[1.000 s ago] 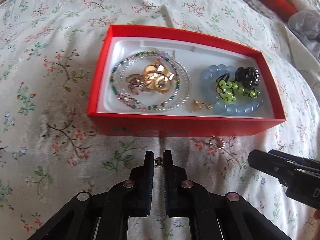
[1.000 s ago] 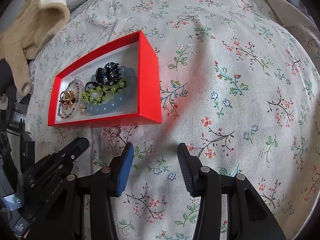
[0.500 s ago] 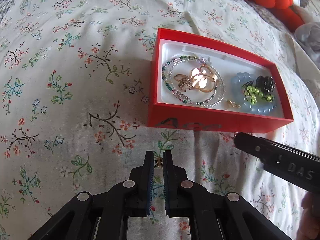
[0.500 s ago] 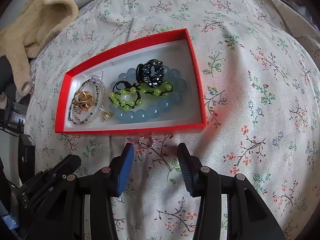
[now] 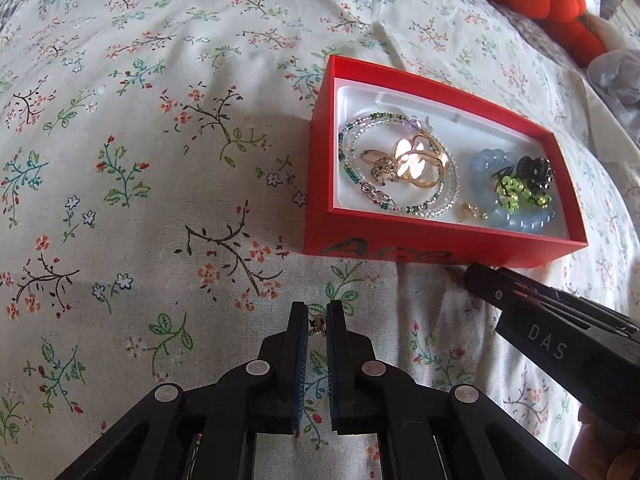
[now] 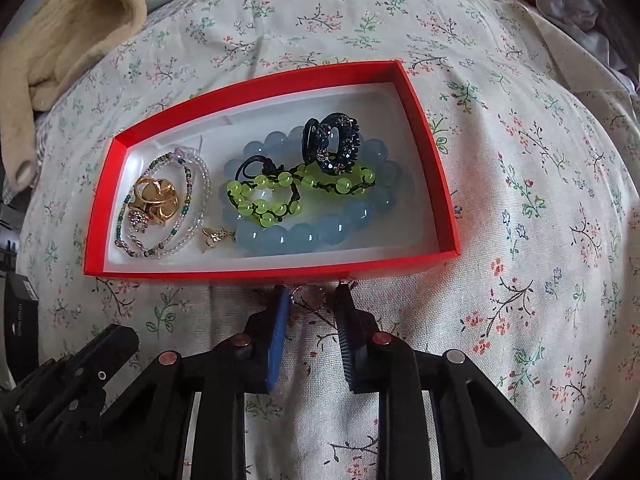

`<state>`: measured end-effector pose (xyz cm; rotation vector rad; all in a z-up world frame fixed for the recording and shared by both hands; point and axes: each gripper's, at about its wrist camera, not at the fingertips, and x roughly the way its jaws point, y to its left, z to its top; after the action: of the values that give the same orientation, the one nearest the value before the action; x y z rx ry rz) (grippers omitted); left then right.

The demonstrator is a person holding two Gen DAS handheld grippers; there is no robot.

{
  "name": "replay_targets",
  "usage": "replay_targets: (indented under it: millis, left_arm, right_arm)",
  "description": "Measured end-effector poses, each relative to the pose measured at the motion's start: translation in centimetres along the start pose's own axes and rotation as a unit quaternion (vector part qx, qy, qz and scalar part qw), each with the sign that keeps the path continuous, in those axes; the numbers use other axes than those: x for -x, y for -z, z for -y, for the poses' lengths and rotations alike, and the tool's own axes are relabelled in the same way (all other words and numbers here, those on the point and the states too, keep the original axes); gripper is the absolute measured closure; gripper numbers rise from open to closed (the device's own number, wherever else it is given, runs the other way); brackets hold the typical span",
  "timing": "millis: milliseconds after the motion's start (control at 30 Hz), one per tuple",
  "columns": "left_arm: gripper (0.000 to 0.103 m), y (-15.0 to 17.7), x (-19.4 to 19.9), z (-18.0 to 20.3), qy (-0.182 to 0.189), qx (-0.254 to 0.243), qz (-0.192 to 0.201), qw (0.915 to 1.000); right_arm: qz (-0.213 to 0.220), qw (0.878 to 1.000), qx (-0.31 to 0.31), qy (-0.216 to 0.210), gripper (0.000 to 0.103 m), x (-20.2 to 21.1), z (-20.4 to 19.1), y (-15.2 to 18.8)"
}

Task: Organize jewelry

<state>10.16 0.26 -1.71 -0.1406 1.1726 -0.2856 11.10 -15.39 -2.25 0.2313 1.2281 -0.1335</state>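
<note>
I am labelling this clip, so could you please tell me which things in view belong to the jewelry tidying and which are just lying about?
Part of the job:
- red box holding bracelets, gold rings and a hair claw
- small ring on the bedspread between the right gripper fingers
- tiny gold piece pinched by the left gripper

Just lying about:
- cream knit
- orange plush

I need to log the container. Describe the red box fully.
The red box is a shallow open rectangular tray, apparently cardboard, with no lid in view and a white moulded liner. It sits flat on the floral bedspread. Dark lettering marks its near outer wall. Inside lie beaded bracelets, gold rings, a small gold charm and a dark hair claw. No gripper visibly touches it.
</note>
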Motion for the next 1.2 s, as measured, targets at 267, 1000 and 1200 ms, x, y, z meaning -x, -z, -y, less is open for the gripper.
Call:
replay_targets:
  millis: [267, 1000, 1200]
  left_arm:
    - [0.099, 0.0, 0.3, 0.0, -0.002, 0.002, 0.002, 1.0]
    - [0.099, -1.2, 3.8, 1.8, 0.051, 0.023, 0.072, 0.9958]
    - [0.099, -1.7, 3.4, 3.4, 0.067, 0.005, 0.087, 0.994]
  right_arm:
    - [-0.001, 1.0, 0.014, -0.006, 0.083, 0.4, 0.1, 0.2]
    - [0.023, 0.995, -0.033, -0.091, 0.083, 6.0, 5.1, 0.8]
    - [0.032, 0.993, -0.042, -0.105, 0.083, 6.9, 6.4, 0.4]
